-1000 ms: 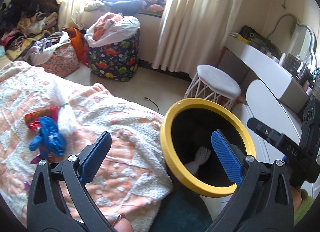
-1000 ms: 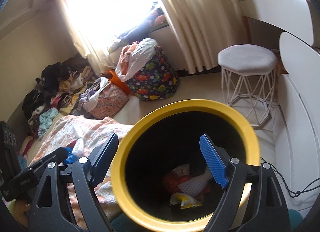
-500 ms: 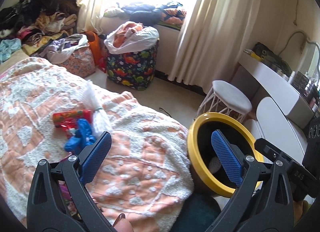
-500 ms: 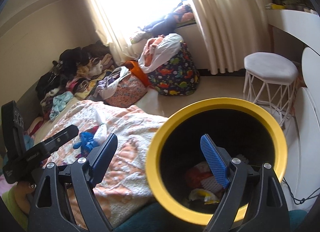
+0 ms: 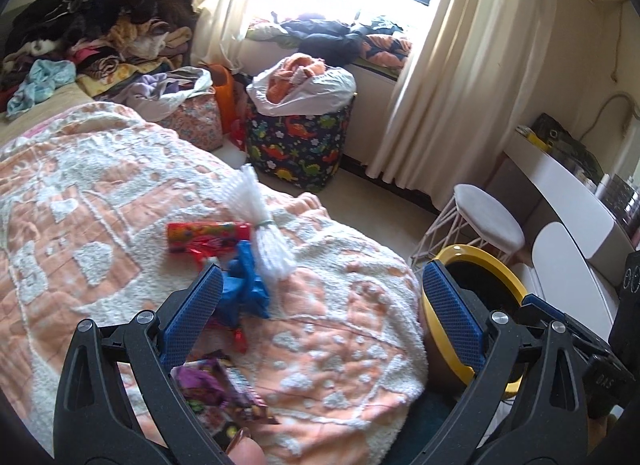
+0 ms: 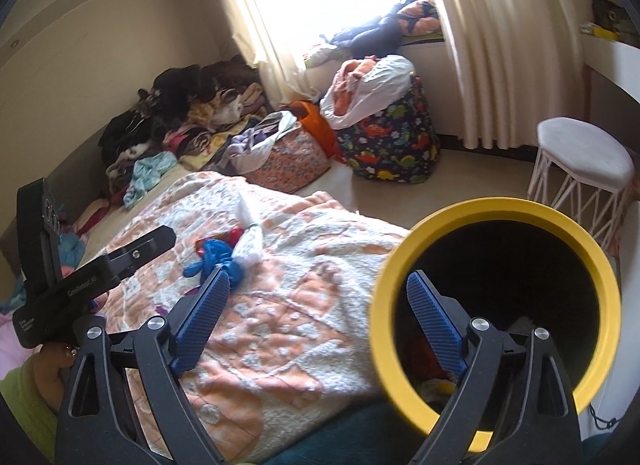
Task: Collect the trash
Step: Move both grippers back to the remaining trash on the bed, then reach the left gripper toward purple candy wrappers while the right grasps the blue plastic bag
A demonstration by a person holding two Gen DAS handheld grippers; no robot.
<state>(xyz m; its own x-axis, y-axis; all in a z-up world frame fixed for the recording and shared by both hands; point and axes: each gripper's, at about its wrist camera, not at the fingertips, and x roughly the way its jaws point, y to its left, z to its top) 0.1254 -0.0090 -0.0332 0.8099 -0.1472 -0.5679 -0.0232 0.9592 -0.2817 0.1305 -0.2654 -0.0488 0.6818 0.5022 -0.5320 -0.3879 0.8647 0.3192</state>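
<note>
Both grippers are seen with jaws spread wide and nothing between them: the left gripper (image 5: 322, 311) is aimed at the litter on the bedspread (image 5: 100, 201), and the right gripper (image 6: 318, 319), whose jaws have just been opening further, straddles the near rim of the yellow-rimmed bin (image 6: 494, 305) in its own view.

The remaining trash is gathered in 1 loose cluster on the bed: a blue glove-like scrap (image 5: 244, 289), a red wrapper (image 5: 208, 233), a white fringed bundle (image 5: 260, 233) tied at its waist, and a purple printed packet (image 5: 216, 393) lying close under the left gripper's base. Some trash is already visible at the bottom of the bin.

Several failures are judged possible. The tufted bedspread could be pinched together with a thin wrapper, so that fabric is lifted and the piece is shed. The blue scrap and white bundle touch each other, so 1 could be dragged off the bed while the other is gripped. The purple packet sits so near that it could be overlooked or pushed under the tool. The bin stands just beside the bed's edge and could be knocked by the right gripper if it is swung carelessly.
</note>
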